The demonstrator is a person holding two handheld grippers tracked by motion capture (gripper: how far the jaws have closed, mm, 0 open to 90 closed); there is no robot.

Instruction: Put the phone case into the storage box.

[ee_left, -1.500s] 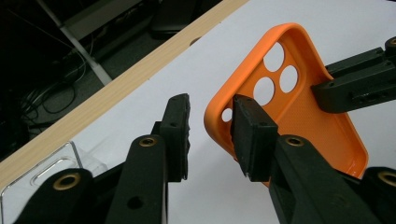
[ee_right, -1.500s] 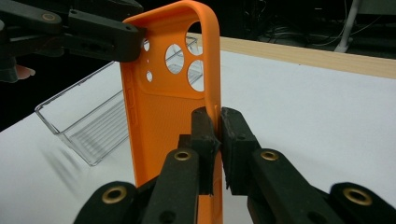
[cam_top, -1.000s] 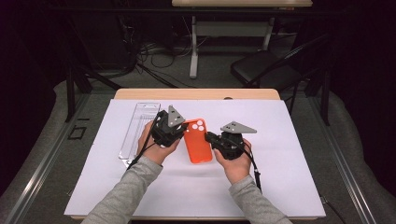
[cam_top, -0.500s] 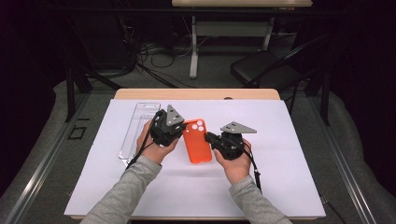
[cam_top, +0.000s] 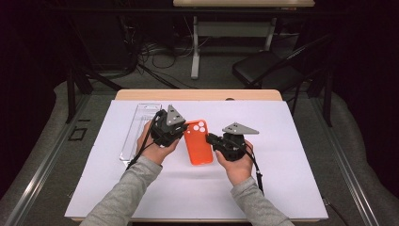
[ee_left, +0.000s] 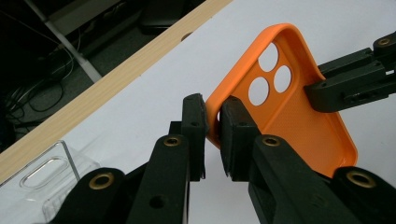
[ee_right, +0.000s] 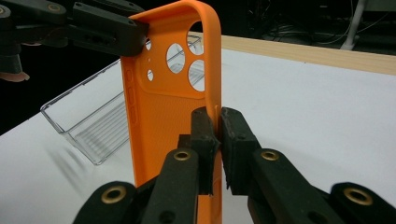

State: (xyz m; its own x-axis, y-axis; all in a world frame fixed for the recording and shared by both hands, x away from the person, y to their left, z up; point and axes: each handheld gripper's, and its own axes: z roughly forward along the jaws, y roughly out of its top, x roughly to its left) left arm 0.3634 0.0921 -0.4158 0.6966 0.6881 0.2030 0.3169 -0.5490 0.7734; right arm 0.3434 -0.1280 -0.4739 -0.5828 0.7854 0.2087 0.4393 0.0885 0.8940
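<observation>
Clamping opposite side edges of the orange phone case (cam_top: 197,143), the left tongs (cam_top: 181,129) and right tongs (cam_top: 211,140) are closed on it above the counter (cam_top: 291,188).

Phone case (cam_top: 197,142): bright orange, finely dotted texture on the inner face. Left hand-held gripper (cam_top: 181,128) and right hand-held gripper (cam_top: 212,140): black, brass-coloured rivets, grey top plates. Tray (cam_top: 136,128), far left: clear, ribbed floor. Tabletop (cam_top: 301,155): white sheet, pale wood far edge.

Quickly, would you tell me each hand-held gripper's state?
Left hand-held gripper: closed on the orange phone case.
Right hand-held gripper: closed on the same case.
</observation>
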